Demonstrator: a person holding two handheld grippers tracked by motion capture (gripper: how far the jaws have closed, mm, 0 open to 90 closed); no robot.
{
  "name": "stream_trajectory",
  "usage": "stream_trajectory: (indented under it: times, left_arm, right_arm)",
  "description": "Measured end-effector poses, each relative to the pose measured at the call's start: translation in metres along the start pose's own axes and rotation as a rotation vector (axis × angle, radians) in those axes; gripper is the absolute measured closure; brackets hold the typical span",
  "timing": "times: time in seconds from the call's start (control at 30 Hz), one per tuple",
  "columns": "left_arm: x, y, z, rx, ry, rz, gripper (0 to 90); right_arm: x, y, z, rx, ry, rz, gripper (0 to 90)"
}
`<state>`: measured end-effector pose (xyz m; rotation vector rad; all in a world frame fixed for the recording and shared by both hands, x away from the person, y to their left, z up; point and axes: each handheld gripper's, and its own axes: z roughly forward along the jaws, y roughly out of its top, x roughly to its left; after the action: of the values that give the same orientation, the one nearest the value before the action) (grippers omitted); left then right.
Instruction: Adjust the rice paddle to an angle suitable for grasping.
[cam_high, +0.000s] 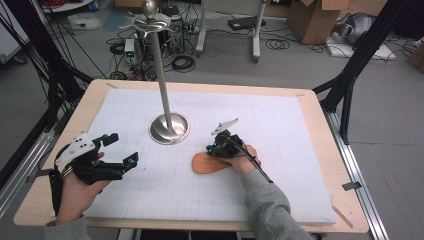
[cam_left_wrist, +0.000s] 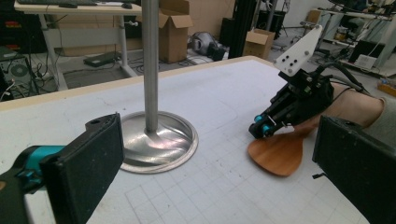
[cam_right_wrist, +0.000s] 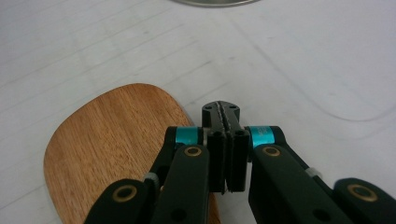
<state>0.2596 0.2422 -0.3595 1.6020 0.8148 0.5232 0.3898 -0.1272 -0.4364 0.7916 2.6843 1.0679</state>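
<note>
Right claw (cam_high: 216, 148): jaws pressed together; in the right gripper view the two pads meet face to face with no visible gap. The high view and the left gripper view place it low over the wooden spatula, at the end nearest the person's hand. Whether the closed tips pinch the wood or merely rest beside it cannot be told.

Wooden spatula (cam_right_wrist: 107, 140): lies flat on the white mat. Its broad rounded blade extends to the left of the right claw in the right gripper view and partly passes under the claw's linkage. In the left gripper view the blade (cam_left_wrist: 278, 156) lies just below and ahead of the right claw's teal-tipped jaws.

Left claw (cam_high: 120, 148): jaws spread wide apart, holding nothing. In the left gripper view the two black pads (cam_left_wrist: 88, 172) stand at the far left and far right of the frame with bare mat between them. It is held above the mat, well apart from the spatula, which lies ahead of it and to its right.

Metal stand (cam_high: 169, 127): round polished base with an upright pole, resting on the mat. It lies ahead of the left claw, slightly left of centre in its view, and just beyond the right claw.

White mat (cam_high: 280, 130): gridded sheet covering most of the worktop (cam_high: 320, 115).

Hands: the left hand (cam_high: 80, 192) grips the left claw's body; the right hand (cam_high: 246, 159) grips the right claw's body, grey sleeve behind it.
</note>
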Motion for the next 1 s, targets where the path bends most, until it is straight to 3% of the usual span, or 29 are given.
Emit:
stream_trajectory:
  times: [0.03, 0.3, 0.47, 0.57, 0.77, 1.0]
  left_arm:
    - [0.0, 0.0, 0.0, 0.002, 0.0, 0.002, 2.8]
    - [0.0, 0.0, 0.001, 0.001, -0.005, 0.002, 2.8]
    - [0.0, 0.001, 0.001, -0.001, -0.007, 0.003, 2.8]
    - [-0.001, 0.002, 0.004, 0.003, -0.013, 0.006, 2.8]
    - [-0.003, 0.002, 0.008, 0.008, -0.021, 0.009, 2.8]
    - [-0.003, 0.004, 0.01, 0.009, -0.026, 0.014, 2.8]
  right_arm:
    - [0.002, 0.0, 0.0, 0.0, -0.006, -0.018, 89.5]
    - [0.018, -0.01, -0.007, 0.01, 0.084, -0.026, 89.5]
    - [0.037, -0.014, -0.016, 0.057, 0.095, -0.102, 89.5]
    - [0.047, -0.026, -0.025, 0.049, 0.124, -0.108, 89.5]
    - [0.054, -0.046, -0.037, 0.011, 0.15, -0.099, 89.5]
    - [0.056, -0.049, -0.041, 0.009, 0.144, -0.113, 89.4]
